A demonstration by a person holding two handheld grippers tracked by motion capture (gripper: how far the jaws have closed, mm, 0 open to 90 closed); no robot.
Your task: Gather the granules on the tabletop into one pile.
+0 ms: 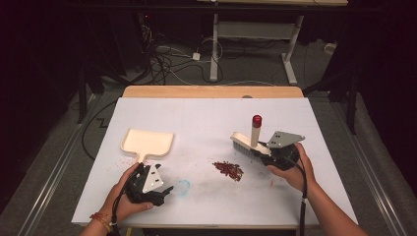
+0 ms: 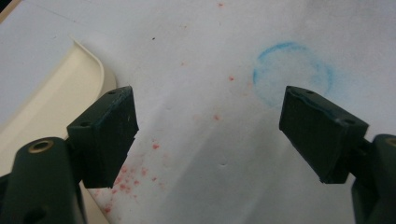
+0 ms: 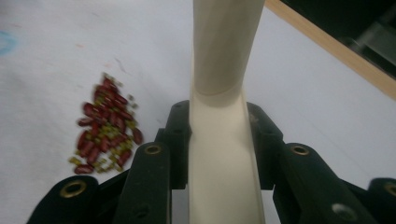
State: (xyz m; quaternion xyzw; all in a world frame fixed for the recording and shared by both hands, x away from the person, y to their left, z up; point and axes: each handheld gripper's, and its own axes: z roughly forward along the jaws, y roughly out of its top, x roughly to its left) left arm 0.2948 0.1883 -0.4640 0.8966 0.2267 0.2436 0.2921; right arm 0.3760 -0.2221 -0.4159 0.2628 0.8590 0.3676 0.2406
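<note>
While the brush [image 1: 248, 141] is clamped in the right gripper [image 1: 268, 150], the left gripper [image 1: 164, 192] is held unclenched beside the dustpan [image 1: 146, 142]; grabbing its handle seems needed before the red bits [image 1: 228, 169] are swept.

A cream brush handle [image 3: 224, 140] is being clamped between the black jaws of the right gripper [image 3: 219, 140], one jaw pressing on each side of it. The handle is running up the middle of the frame and is being cut off by the top edge. To its left, a small pile of red and yellowish bits [image 3: 106, 128] is lying on the white desk [image 3: 303, 93]. Part of a blue ring [image 3: 6, 43] is being shown at the far left edge. The desk's wooden edge [image 3: 336, 46] is crossing the upper right corner.
</note>
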